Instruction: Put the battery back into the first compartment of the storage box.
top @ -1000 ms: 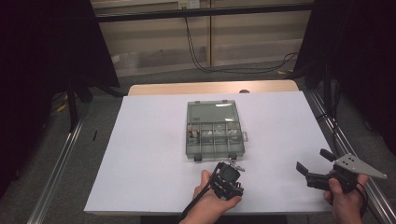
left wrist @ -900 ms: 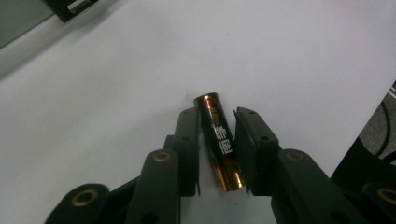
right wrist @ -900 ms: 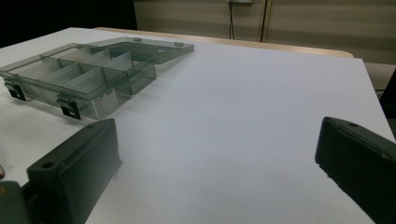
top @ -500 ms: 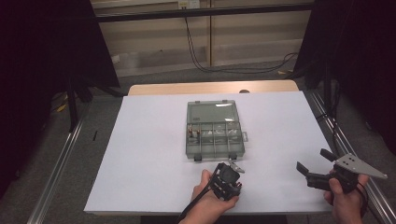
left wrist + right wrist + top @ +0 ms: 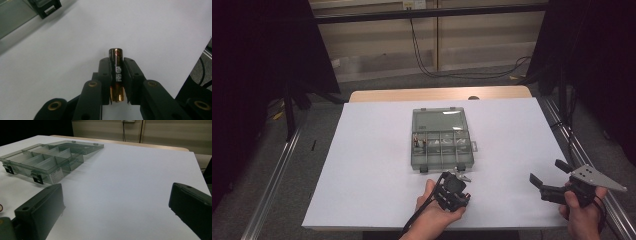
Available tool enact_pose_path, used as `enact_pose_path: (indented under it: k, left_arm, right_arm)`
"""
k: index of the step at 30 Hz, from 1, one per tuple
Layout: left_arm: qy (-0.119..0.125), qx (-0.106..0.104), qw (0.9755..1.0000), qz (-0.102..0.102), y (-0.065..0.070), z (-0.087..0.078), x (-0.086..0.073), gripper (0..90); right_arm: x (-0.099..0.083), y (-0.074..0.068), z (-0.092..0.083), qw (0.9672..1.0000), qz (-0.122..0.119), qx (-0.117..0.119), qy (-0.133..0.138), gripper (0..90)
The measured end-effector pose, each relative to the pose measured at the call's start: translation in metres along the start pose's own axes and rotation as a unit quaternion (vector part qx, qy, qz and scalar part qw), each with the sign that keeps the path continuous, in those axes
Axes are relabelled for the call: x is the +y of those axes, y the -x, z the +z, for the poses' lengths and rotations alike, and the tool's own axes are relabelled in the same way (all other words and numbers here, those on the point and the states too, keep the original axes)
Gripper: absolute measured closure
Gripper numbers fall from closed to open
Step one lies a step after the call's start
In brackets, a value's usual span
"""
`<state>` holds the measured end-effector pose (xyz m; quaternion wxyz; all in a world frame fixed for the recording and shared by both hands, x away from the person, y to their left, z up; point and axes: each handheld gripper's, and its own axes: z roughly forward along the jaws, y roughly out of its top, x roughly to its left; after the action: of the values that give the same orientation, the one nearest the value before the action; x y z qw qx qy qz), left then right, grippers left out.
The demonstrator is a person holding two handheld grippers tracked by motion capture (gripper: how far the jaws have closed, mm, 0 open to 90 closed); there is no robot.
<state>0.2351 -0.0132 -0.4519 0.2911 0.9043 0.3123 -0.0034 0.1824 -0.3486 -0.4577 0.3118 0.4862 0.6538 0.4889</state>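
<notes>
In the middle of the high view a grey see-through box sits on the white table, its lid folded flat toward the top of the frame. The tray is split into small compartments; a few dark, upright pieces with orange-red tips stand in the left-hand compartment of the upper row, too small to name, and the other cells hold nothing I can make out. In the right gripper view the box lies at upper left, its walls clear, two black latches hanging from the near edge. Just below the box's lower right corner in the high view, the left gripper is held in a hand that comes up from the bottom edge, palm cupped under the body, jaws pointing toward the upper right, cable trailing down along the wrist. Its jaws have just been closing and now sit pinched on a battery — in the left gripper view the black-and-copper cell runs lengthwise between the two pads, one end poking out past the tips, the white table behind it and a box latch at upper left. The right gripper is at lower right of the high view, well apart from the box, gripped in a hand at the table's corner; its jaws stand wide apart with nothing between them, pointing left.
</notes>
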Motion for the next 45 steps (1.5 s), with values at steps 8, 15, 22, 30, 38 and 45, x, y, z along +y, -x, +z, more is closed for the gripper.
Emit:
enact_pose_path:
  k: [8,15,22,30,38,45]
  left_arm:
    - [0.015,0.000,0.9999,-0.007,-0.008,-0.009,0.004,77.3]
    - [0.026,0.000,0.9995,-0.015,-0.016,-0.017,0.007,77.3]
    - [0.032,-0.004,0.9992,-0.025,-0.026,-0.026,0.011,77.3]
    - [0.046,-0.003,0.9984,-0.034,-0.033,-0.033,0.014,77.3]
    - [0.053,0.000,0.9977,-0.042,-0.040,-0.040,0.017,77.3]
    - [0.058,0.003,0.9973,-0.045,-0.047,-0.045,0.020,77.3]
  right_arm:
    - [0.000,0.000,0.000,1.0000,-0.001,0.001,0.001,0.0]
    - [0.000,0.000,0.000,1.0000,0.000,0.001,0.001,0.0]
    - [0.000,0.000,0.000,1.0000,0.000,0.001,0.001,0.0]
    - [0.000,0.000,0.000,1.0000,-0.001,0.001,0.001,0.0]
    - [0.000,0.000,0.000,1.0000,-0.002,0.000,0.001,0.0]
    - [0.000,0.000,0.000,1.0000,-0.002,0.001,0.001,0.0]
